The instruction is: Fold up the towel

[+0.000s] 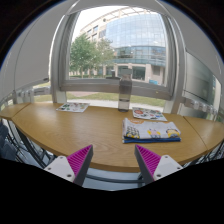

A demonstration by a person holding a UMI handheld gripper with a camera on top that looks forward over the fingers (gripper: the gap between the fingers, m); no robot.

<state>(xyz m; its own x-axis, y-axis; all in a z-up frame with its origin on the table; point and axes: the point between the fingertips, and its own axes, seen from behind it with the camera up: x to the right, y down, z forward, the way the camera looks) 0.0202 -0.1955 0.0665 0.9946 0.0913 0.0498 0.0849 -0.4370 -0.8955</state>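
No towel shows in the gripper view. My gripper is open and empty, its two fingers with magenta pads spread wide above the near edge of a wooden table. Nothing stands between the fingers.
A magazine stack lies on the table ahead to the right, another beyond it, and a paper at the far left. A tall grey cylinder stands at the back by the large window. Chair frames stand at the left.
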